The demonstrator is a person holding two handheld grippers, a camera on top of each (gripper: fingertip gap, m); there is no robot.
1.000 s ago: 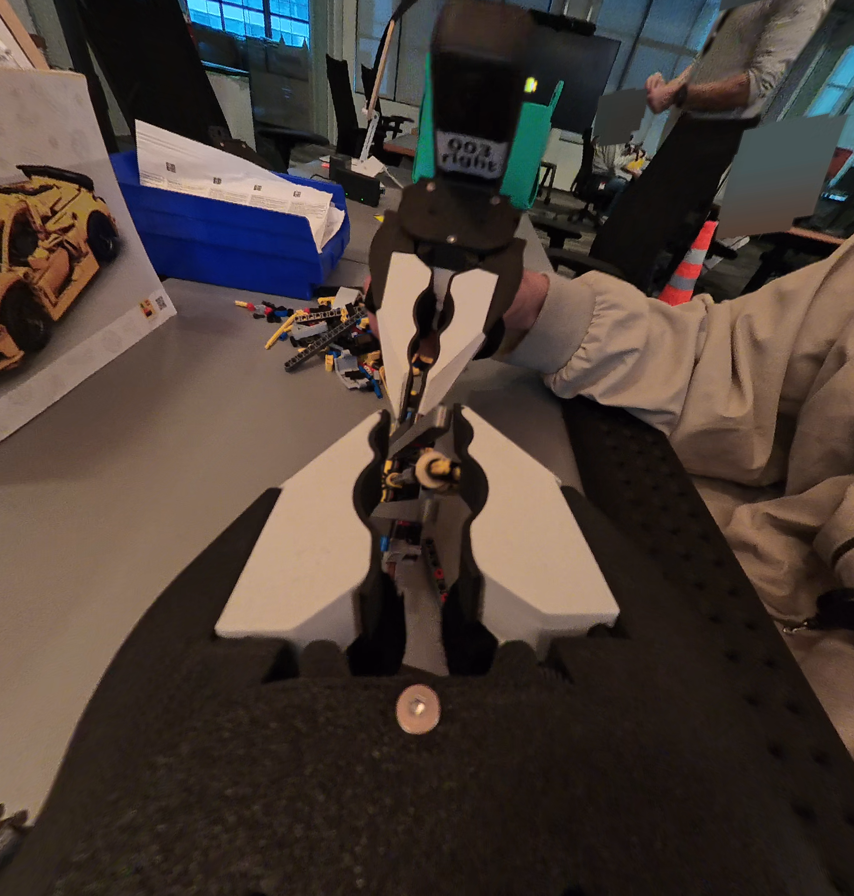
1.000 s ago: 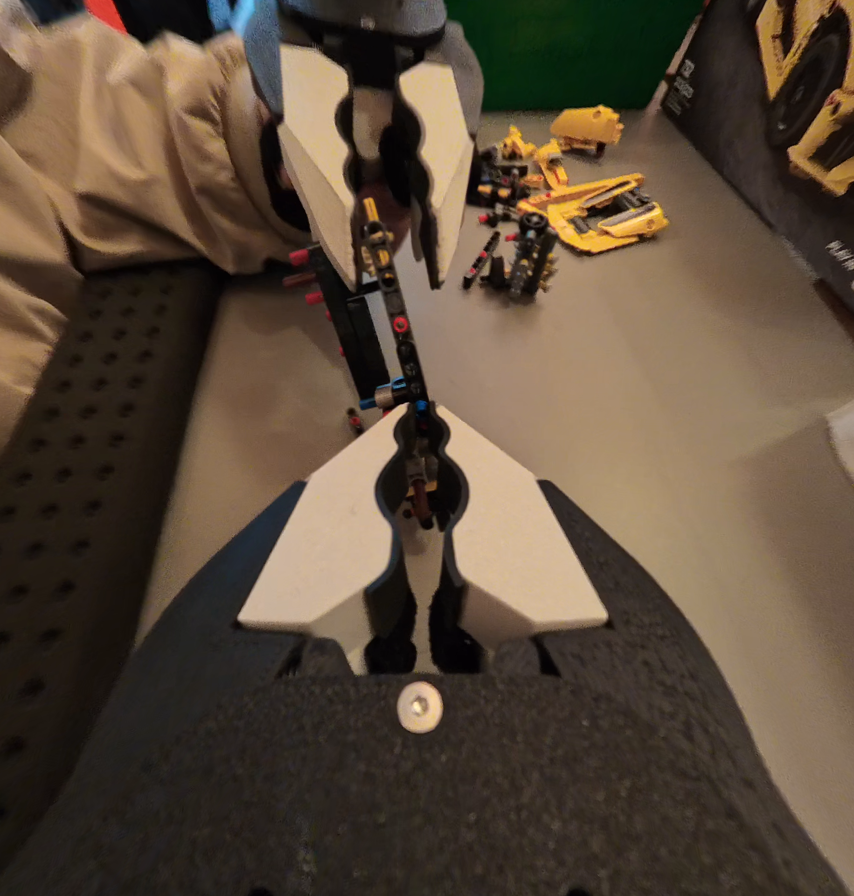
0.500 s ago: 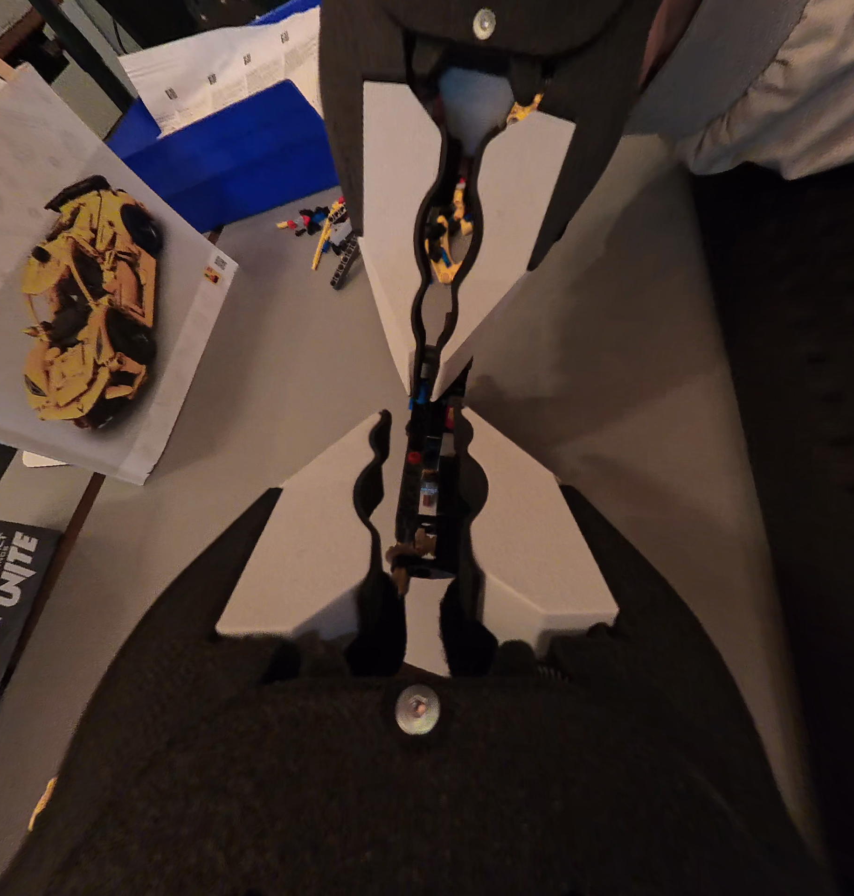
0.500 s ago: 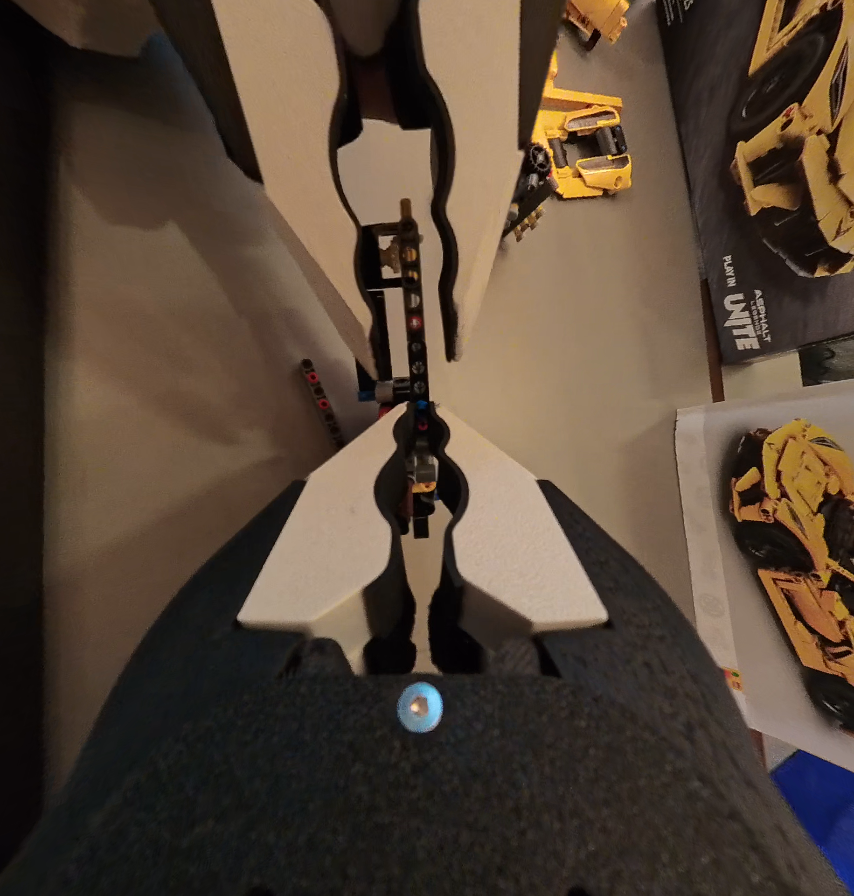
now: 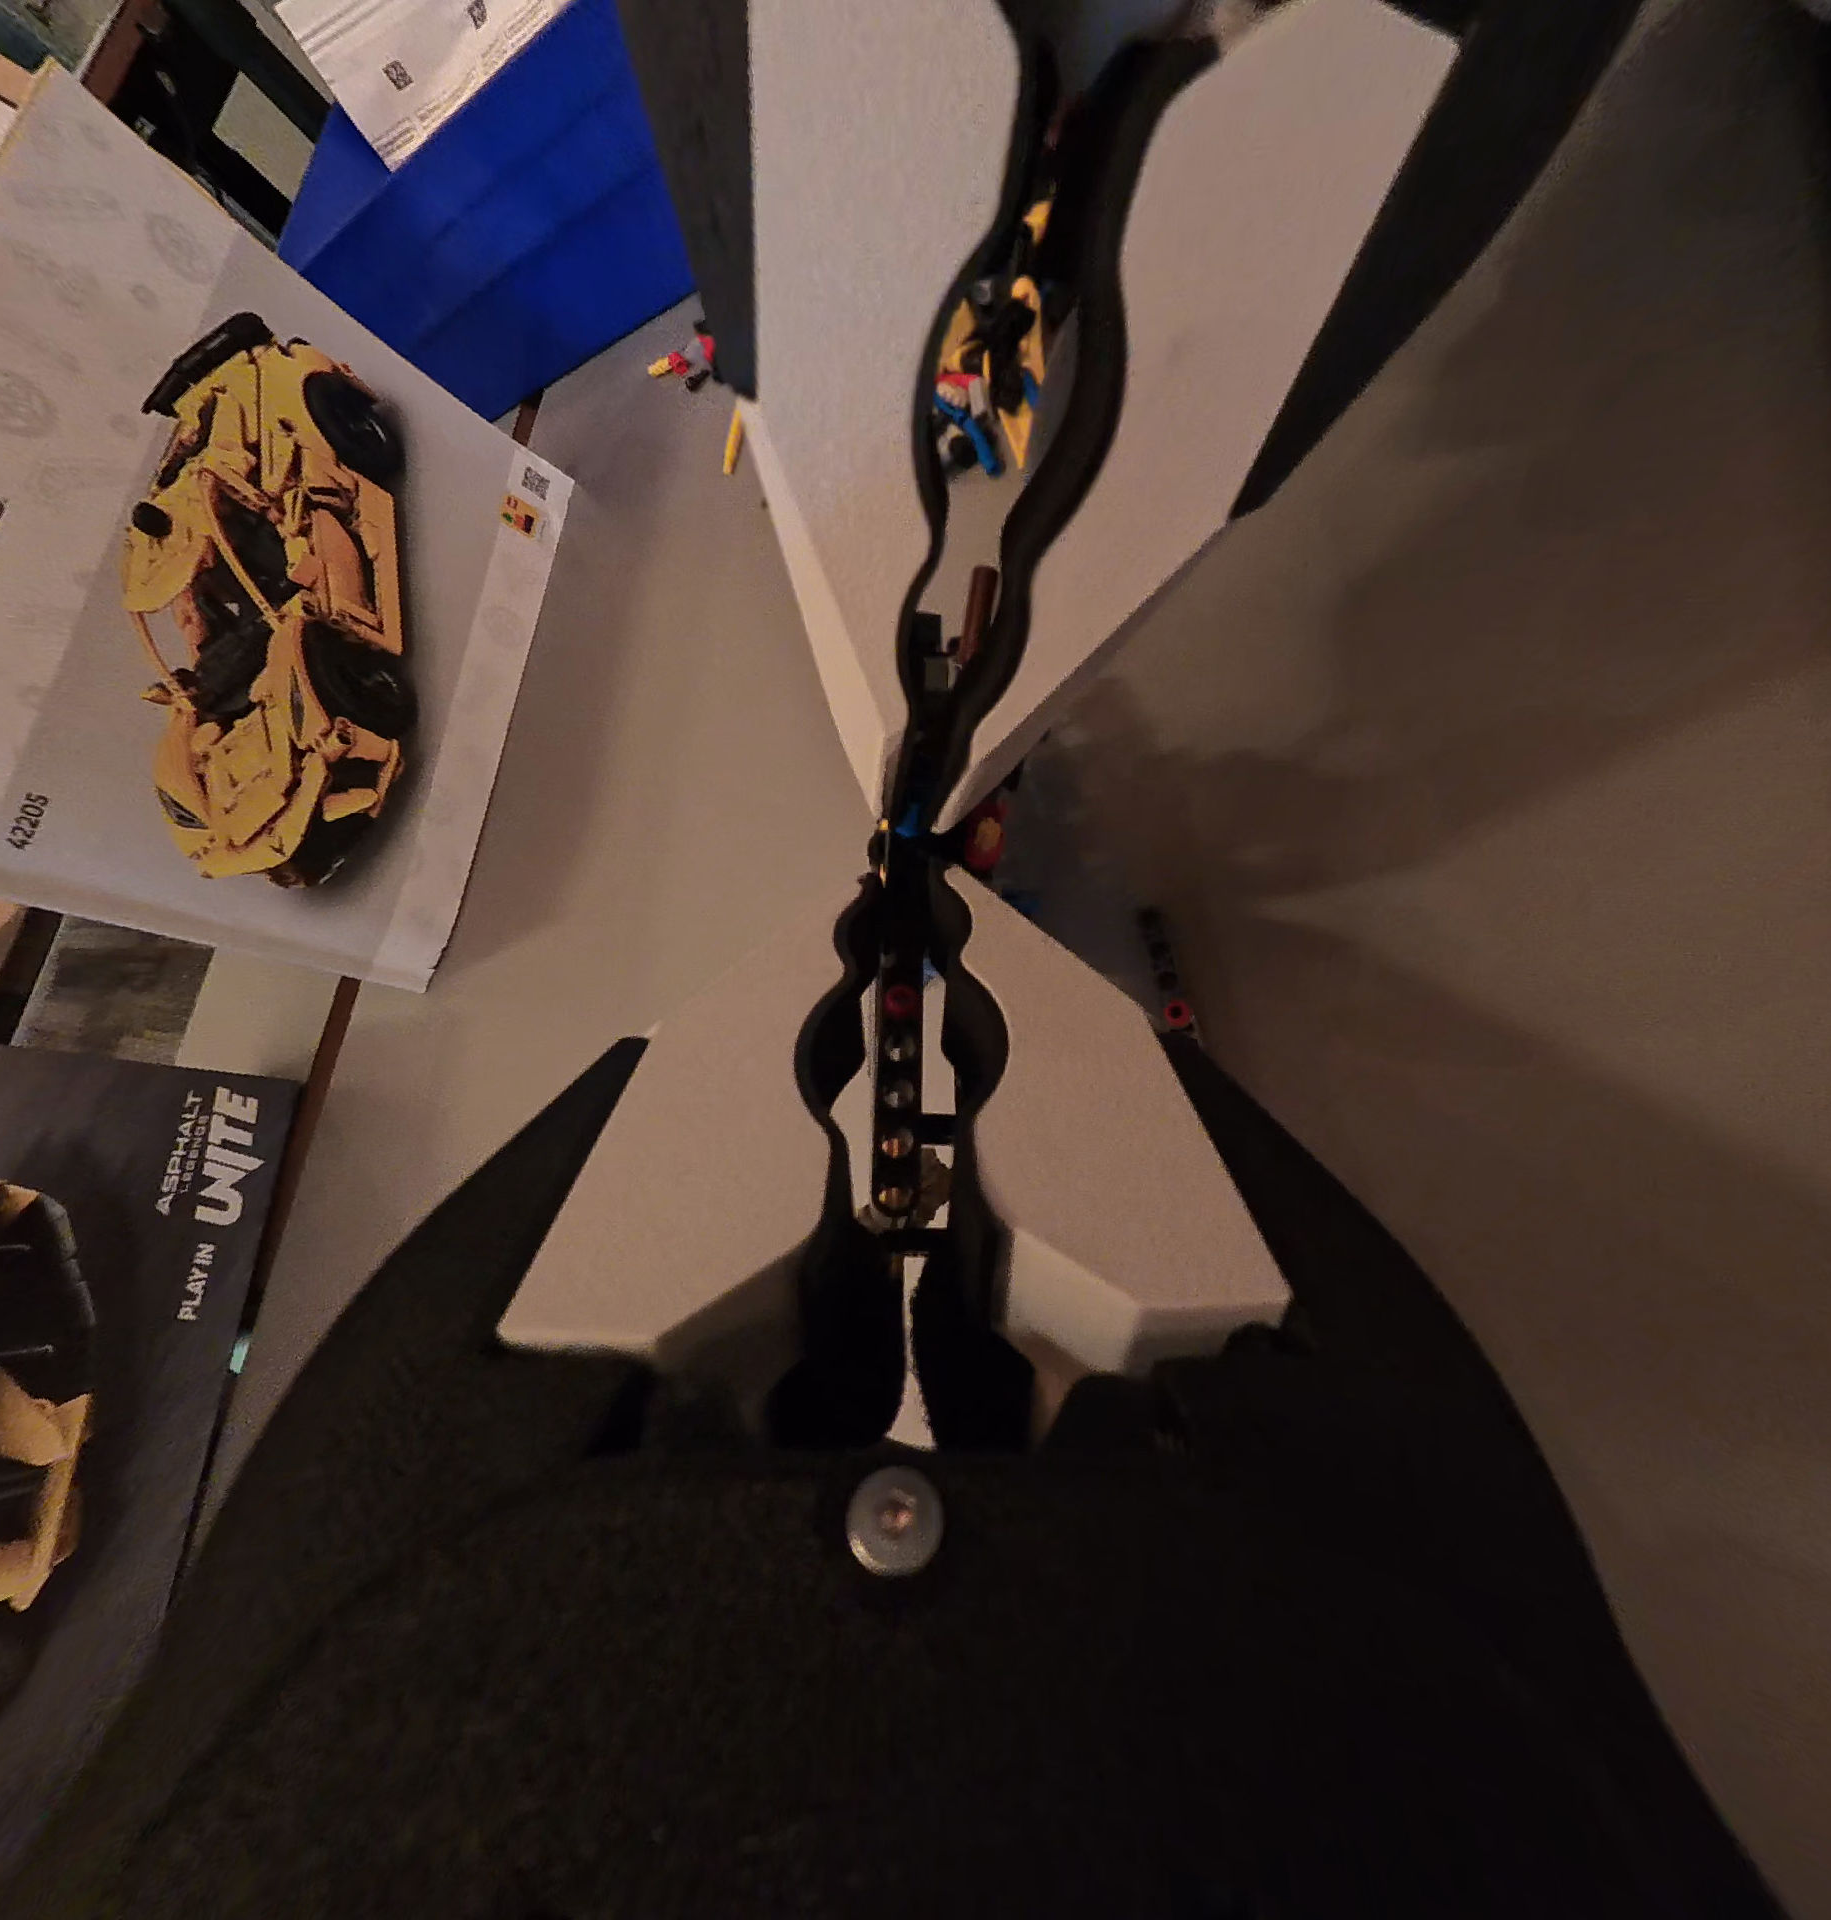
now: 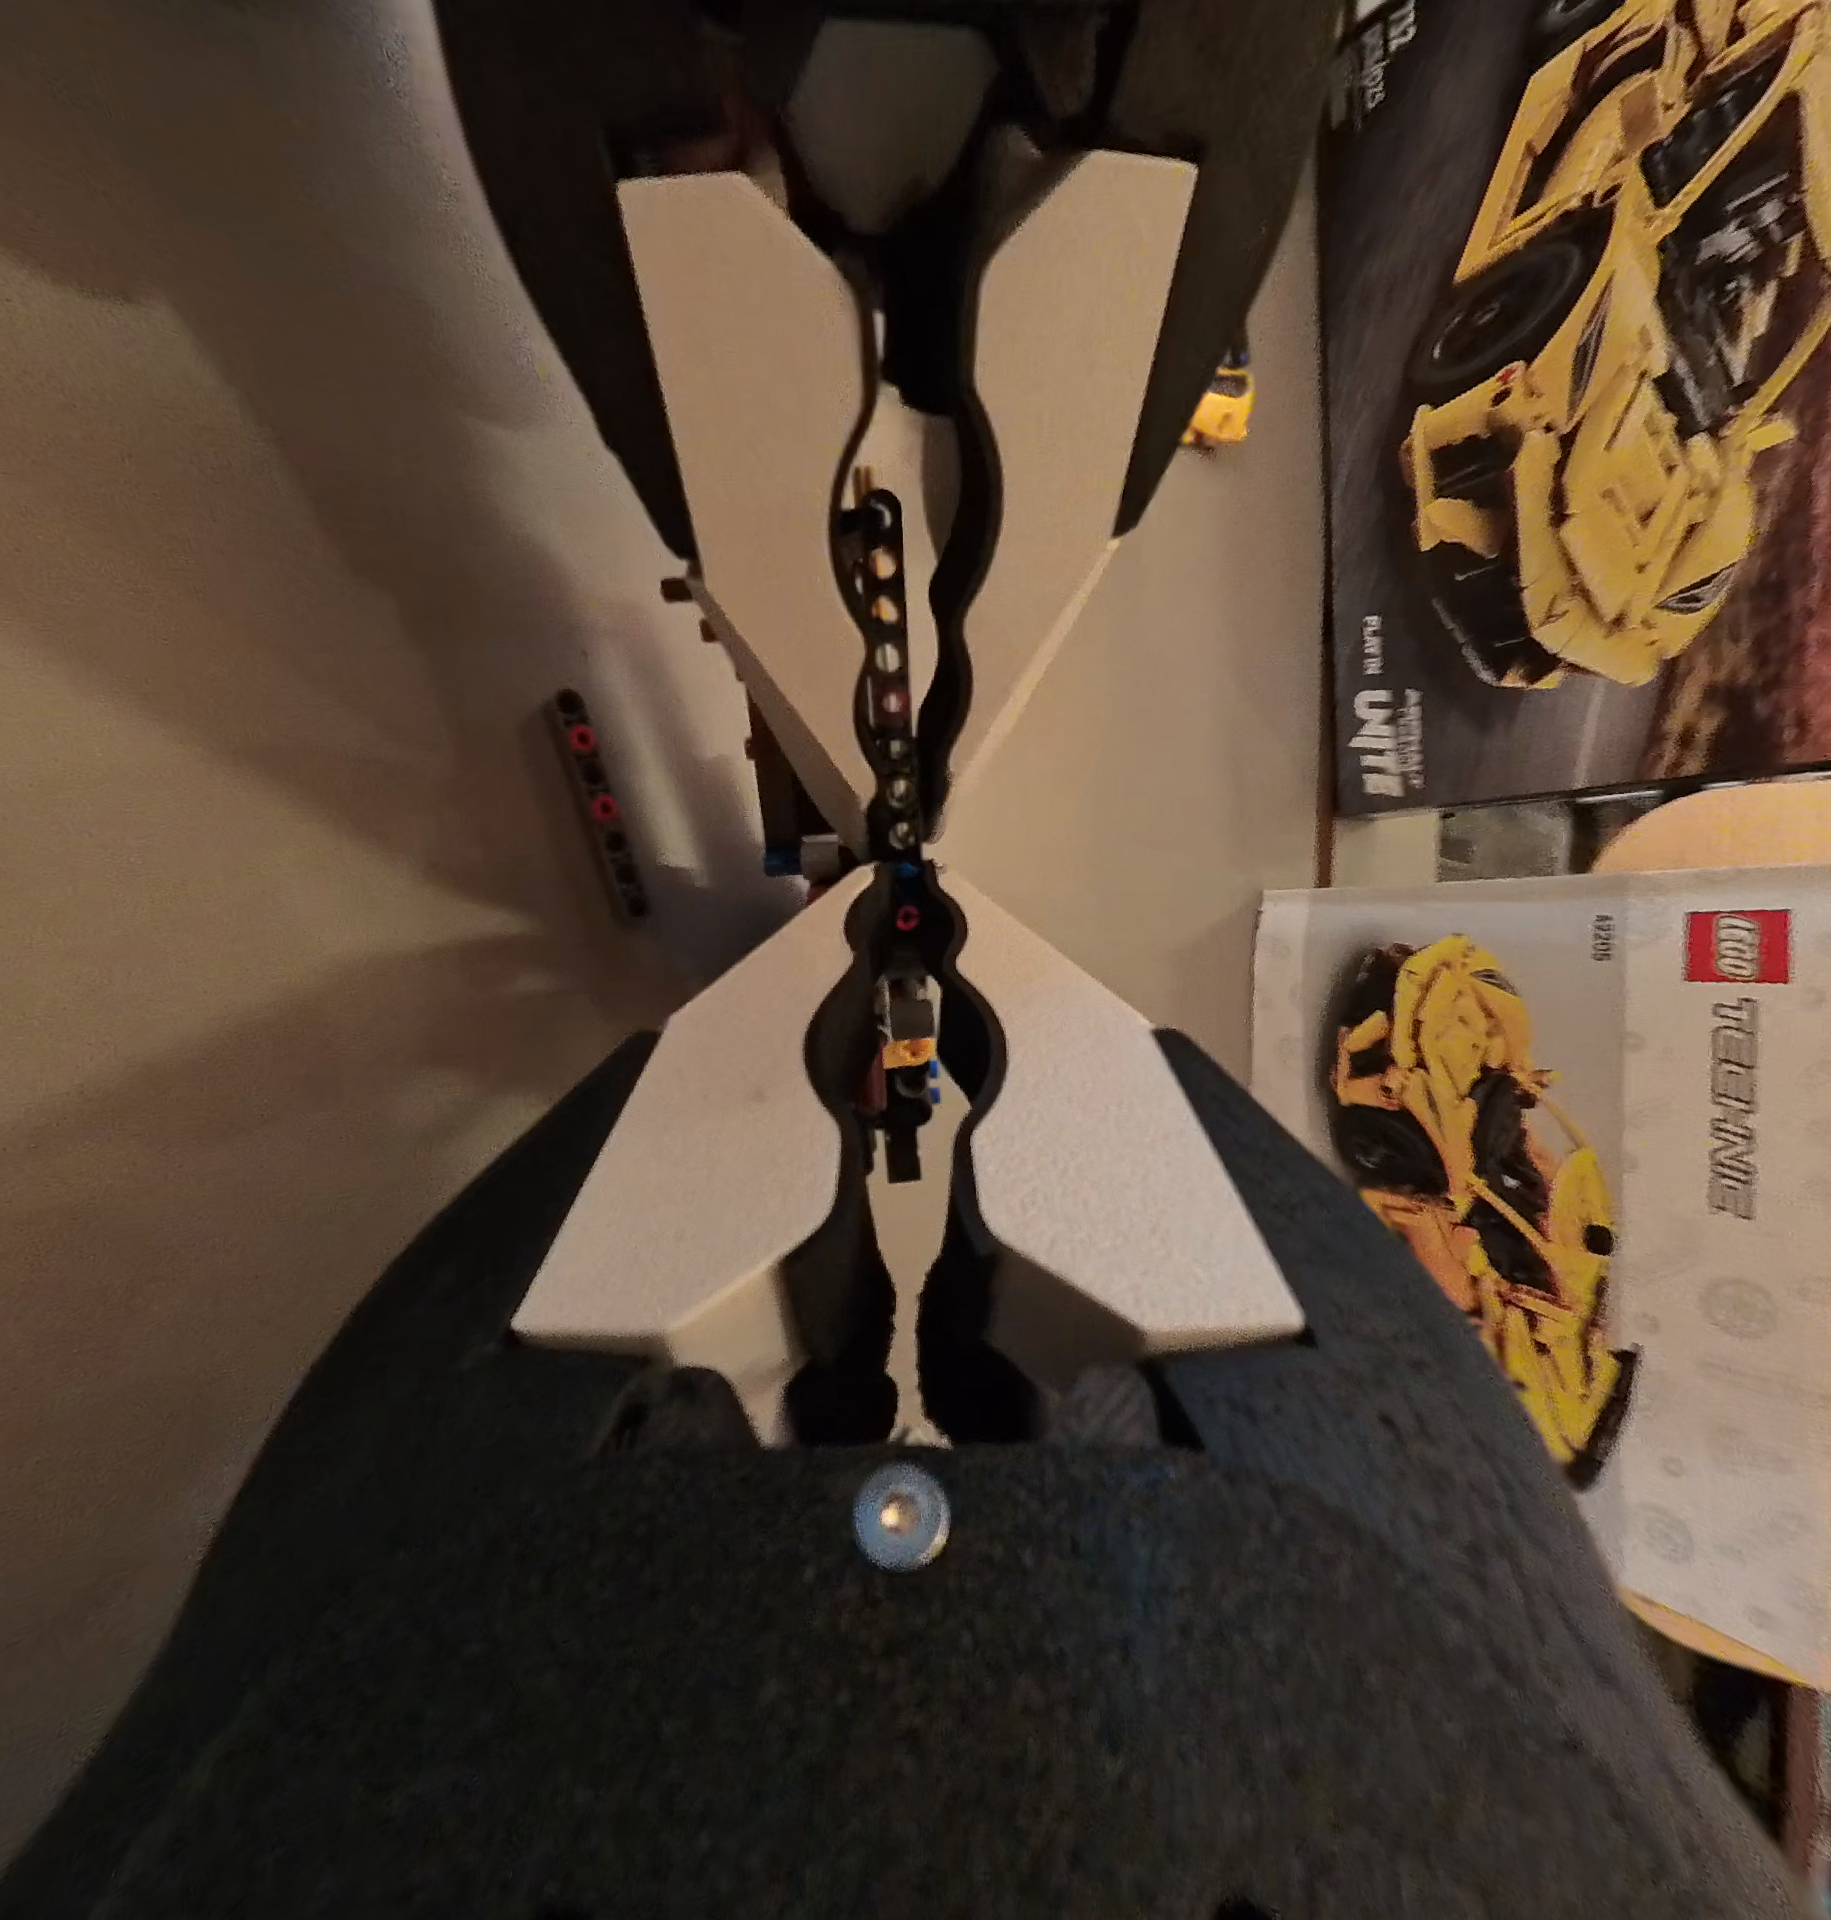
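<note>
A black brick-built beam assembly (image 5: 898,1091) with holes and red, blue and tan pins hangs above the grey table (image 5: 630,727). My left gripper (image 5: 906,888) is shut on one end of it. My right gripper (image 6: 906,878) is shut on the other end, where small grey, orange and blue parts (image 6: 906,1023) sit between its fingers. The two grippers meet tip to tip. The right gripper comes down from the top of the left wrist view (image 5: 916,805). The left gripper comes down from the top of the right wrist view (image 6: 900,821), with the holed beam (image 6: 885,644) in its jaws.
An instruction booklet with a yellow car (image 5: 246,582) (image 6: 1513,1195) and a dark printed box (image 5: 90,1351) (image 6: 1617,364) lie along one side. A blue bin (image 5: 495,208) holds papers. A loose grey beam (image 6: 599,800) (image 5: 1165,977) and yellow parts (image 5: 999,343) (image 6: 1223,405) lie on the table. My two grippers' fingertips are within a few centimetres of each other.
Both views have swung from nearly level to looking down on the table. The grippers have closed in until their tips meet, with the assembly still held between them.
</note>
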